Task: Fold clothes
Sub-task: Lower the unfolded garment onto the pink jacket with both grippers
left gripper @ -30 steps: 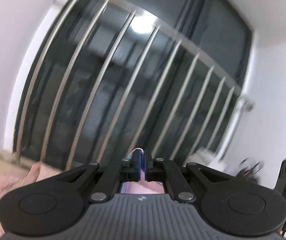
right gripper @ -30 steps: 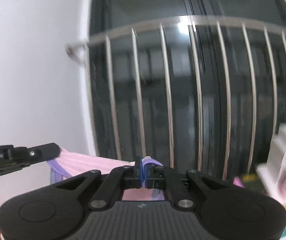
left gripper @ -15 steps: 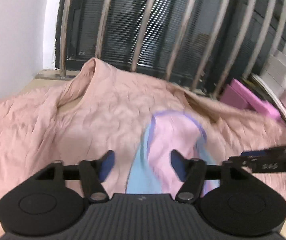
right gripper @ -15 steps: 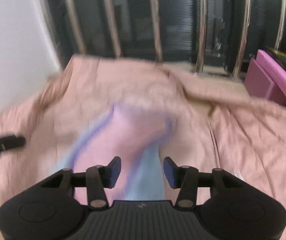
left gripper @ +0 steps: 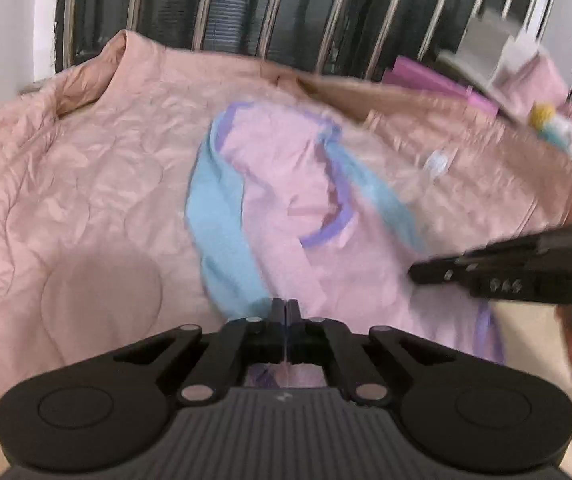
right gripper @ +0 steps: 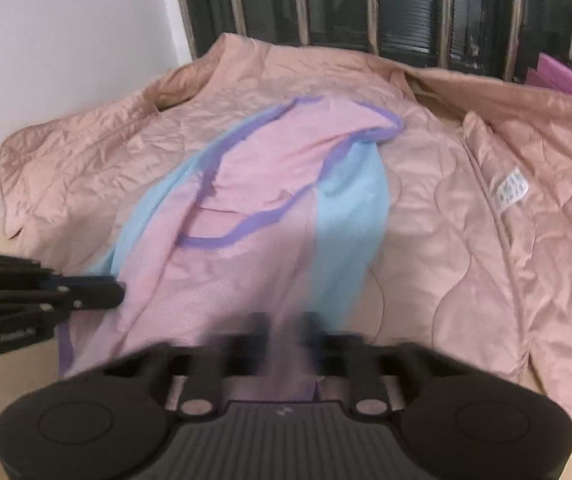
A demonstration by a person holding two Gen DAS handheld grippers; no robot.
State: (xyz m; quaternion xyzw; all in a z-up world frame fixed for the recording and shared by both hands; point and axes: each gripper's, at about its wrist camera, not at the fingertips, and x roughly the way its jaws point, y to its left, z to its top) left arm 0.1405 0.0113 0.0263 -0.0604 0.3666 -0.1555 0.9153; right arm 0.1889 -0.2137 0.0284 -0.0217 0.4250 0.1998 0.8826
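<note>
The pink-and-blue shirt (right gripper: 270, 208) lies rumpled on the quilted jacket (right gripper: 486, 240), its hem towards the cameras; the left tongs (left gripper: 286, 307) are pressed together at that hem, seemingly pinching it; the right tongs (right gripper: 286, 326) are blurred, so I cannot tell. A one-sided pull could skew the shirt. Only the right view shows the jacket's label (right gripper: 512, 190) clearly.

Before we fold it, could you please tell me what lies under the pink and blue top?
The top lies on a quilted pink jacket, which shows all around it. The jacket's middle is covered.
</note>
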